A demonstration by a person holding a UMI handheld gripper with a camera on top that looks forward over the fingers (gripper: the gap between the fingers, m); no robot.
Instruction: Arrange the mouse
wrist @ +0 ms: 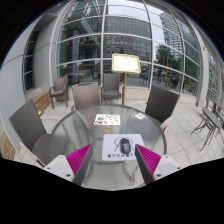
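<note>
Your gripper (110, 160) hangs wide open and empty over the near edge of the round glass table (75, 128), fingers spread so the mouse (126, 147) shows between them, a little ahead. It sits on a white mat (114, 152) near that edge, probably where you mean to line up. Beyond lies a printed card (107, 119), mid-table, with chairs (160, 102) around the far rim.

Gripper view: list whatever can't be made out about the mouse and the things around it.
- Mouse: too small to show buttons or which way it points.
- Mouse mat: near edge hidden behind the gripper fingers, which stand open.
- Card on the glass table: print too small to read.
</note>
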